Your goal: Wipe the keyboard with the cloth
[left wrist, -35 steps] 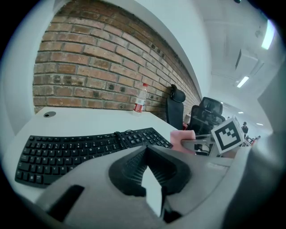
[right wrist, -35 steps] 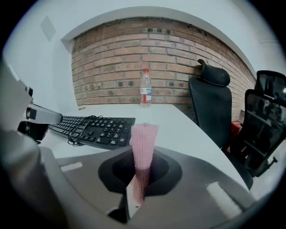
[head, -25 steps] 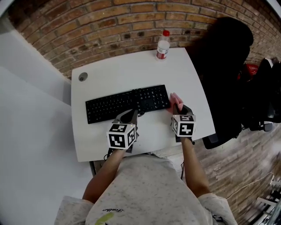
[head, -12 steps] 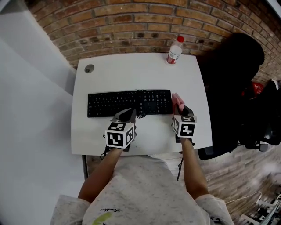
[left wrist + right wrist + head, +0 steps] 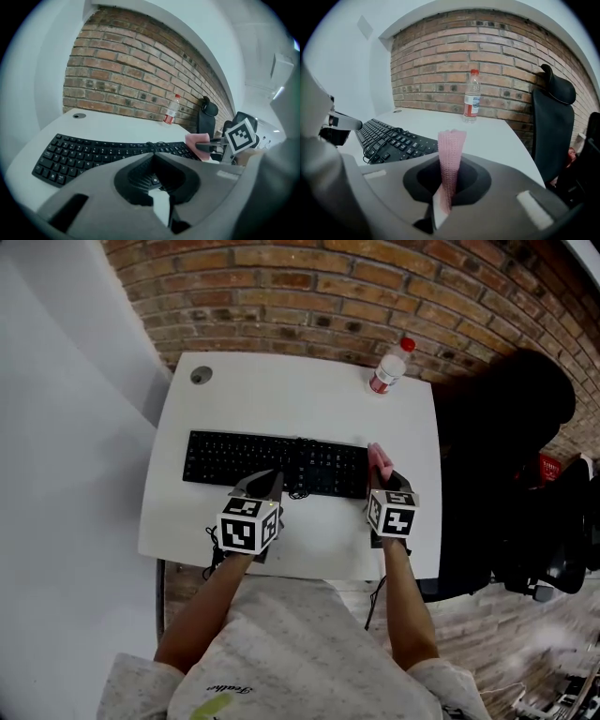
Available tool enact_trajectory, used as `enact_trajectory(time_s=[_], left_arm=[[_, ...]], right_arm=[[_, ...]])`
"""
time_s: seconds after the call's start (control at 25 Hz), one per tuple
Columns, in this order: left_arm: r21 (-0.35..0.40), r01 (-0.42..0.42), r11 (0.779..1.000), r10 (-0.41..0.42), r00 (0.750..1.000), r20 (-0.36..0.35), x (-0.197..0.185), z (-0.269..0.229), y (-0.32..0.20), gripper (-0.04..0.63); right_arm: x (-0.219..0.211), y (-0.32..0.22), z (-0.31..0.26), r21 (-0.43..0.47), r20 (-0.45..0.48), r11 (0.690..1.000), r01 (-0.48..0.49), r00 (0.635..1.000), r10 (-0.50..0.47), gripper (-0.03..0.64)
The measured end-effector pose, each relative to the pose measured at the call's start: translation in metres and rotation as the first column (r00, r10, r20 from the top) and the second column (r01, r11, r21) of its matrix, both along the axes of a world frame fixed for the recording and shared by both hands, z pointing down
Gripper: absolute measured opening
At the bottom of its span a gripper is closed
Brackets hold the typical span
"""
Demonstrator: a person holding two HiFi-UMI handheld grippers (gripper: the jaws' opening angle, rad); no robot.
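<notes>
Pink cloth [image 5: 451, 159] stands upright between the jaws of the right claw [image 5: 382, 476], which is clamped on it just beside the right end of the black keyboard [image 5: 253, 460]. The keyboard lies across the middle of the white worktop [image 5: 281, 395]. The left claw [image 5: 270, 484] hangs over the keyboard's near edge, about midway along, with its jaws brought together and nothing between them. A loop of black cable [image 5: 298, 491] lies against that edge beside it. A water bottle [image 5: 388, 369] with a red cap stands at the worktop's far right corner, before a brick wall [image 5: 309, 292].
</notes>
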State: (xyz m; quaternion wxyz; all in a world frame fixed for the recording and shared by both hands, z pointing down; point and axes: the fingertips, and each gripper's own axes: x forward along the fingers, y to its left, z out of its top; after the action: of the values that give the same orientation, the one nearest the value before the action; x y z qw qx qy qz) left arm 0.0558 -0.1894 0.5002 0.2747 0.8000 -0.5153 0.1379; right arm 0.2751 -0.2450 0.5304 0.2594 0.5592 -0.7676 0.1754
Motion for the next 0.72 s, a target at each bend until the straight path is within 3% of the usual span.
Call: enact_trajectory(time_s=[0.72], left_arm=[[0.014,0.143,0.99,-0.143,0.99,-0.002,-0.027,-0.002,-0.008,-0.002]], right_arm=[[-0.007,-0.044,-0.008,0.011,-0.078,0.985,0.172,0.982,-0.17,0.023]])
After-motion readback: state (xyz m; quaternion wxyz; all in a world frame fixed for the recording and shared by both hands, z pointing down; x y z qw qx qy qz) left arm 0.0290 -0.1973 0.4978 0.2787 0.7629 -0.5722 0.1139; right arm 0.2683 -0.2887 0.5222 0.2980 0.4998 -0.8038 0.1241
